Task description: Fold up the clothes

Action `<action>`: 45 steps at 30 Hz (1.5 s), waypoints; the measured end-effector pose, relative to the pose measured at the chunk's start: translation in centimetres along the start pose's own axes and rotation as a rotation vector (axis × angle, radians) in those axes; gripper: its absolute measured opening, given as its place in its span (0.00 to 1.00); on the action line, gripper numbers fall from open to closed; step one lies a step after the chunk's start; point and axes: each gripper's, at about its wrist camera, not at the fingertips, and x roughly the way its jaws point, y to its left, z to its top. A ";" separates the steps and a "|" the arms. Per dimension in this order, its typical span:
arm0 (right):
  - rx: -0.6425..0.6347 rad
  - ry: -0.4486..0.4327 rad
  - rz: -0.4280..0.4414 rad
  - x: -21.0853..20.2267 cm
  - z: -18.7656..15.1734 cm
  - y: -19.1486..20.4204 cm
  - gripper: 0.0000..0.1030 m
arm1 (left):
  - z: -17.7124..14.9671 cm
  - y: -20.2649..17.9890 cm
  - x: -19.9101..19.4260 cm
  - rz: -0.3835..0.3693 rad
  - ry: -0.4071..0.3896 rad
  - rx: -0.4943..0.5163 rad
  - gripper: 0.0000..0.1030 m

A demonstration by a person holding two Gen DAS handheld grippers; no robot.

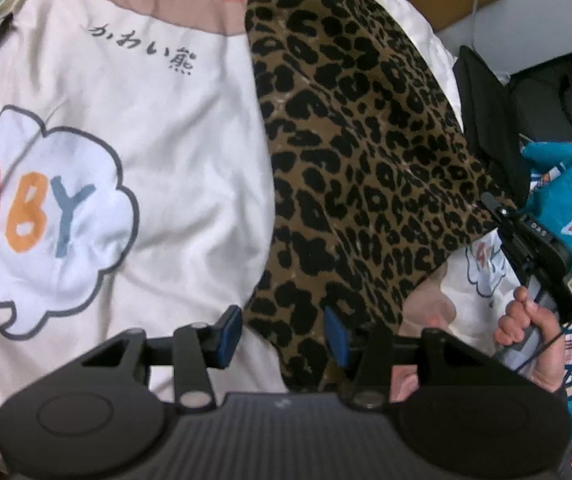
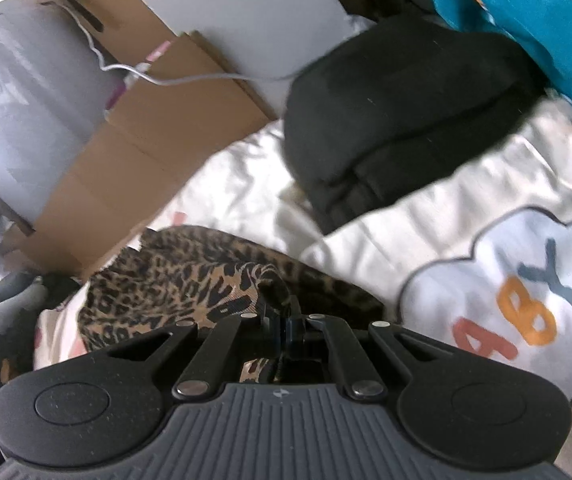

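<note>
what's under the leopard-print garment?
The leopard-print garment lies on a cream bedsheet printed with a bear and a BABY cloud. Whatever else lies beneath it is covered by the cloth.

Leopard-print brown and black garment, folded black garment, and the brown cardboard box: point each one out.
Leopard-print brown and black garment (image 1: 358, 168), left wrist view, middle of the spread cloth.
Folded black garment (image 2: 406, 112), right wrist view, top face.
Brown cardboard box (image 2: 157, 148), right wrist view, side panel.
</note>
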 end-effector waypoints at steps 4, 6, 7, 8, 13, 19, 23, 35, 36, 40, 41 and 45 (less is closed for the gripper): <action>0.025 0.000 -0.004 0.1 -0.2 -0.8 0.00 | 0.0 0.3 -0.4 0.000 -0.004 -0.001 0.46; 0.034 -0.009 -0.004 -0.1 -0.2 -0.9 0.00 | 0.0 0.5 -0.5 -0.004 -0.004 -0.001 0.46; 0.046 -0.016 -0.001 -0.2 -0.2 -1.0 0.00 | 0.2 0.6 -0.5 -0.004 -0.005 0.000 0.46; 0.056 -0.021 0.000 -0.4 -0.3 -1.1 0.00 | 0.2 0.7 -0.6 -0.002 -0.007 0.001 0.46; 0.096 0.019 -0.038 0.6 -1.4 -2.4 0.01 | 0.7 1.1 -0.5 0.000 -0.014 -0.008 0.46; 0.215 0.023 -0.005 0.3 -1.6 -4.6 0.03 | 1.0 0.4 -0.6 0.008 -0.031 0.011 0.46; 0.183 0.004 0.007 0.1 -1.4 -4.2 0.02 | 1.3 0.0 -0.5 0.011 -0.037 0.012 0.46; 0.142 0.014 -0.047 1.2 -0.9 -4.4 0.01 | 3.1 0.2 -2.5 0.039 -0.088 0.049 0.46; 0.155 0.019 -0.049 1.2 -0.9 -4.5 0.03 | 3.4 0.2 -2.8 0.043 -0.094 0.054 0.46; 0.206 0.024 -0.065 0.1 -0.7 -4.6 0.10 | 5.6 -0.3 -4.3 0.061 -0.135 0.079 0.46; 0.188 0.011 -0.078 -0.4 -0.6 -4.4 0.12 | 6.2 -0.5 -4.7 0.069 -0.146 0.091 0.46; 0.135 -0.010 -0.084 -1.9 -0.1 -3.7 0.13 | 8.9 -1.7 -6.0 0.114 -0.188 0.160 0.46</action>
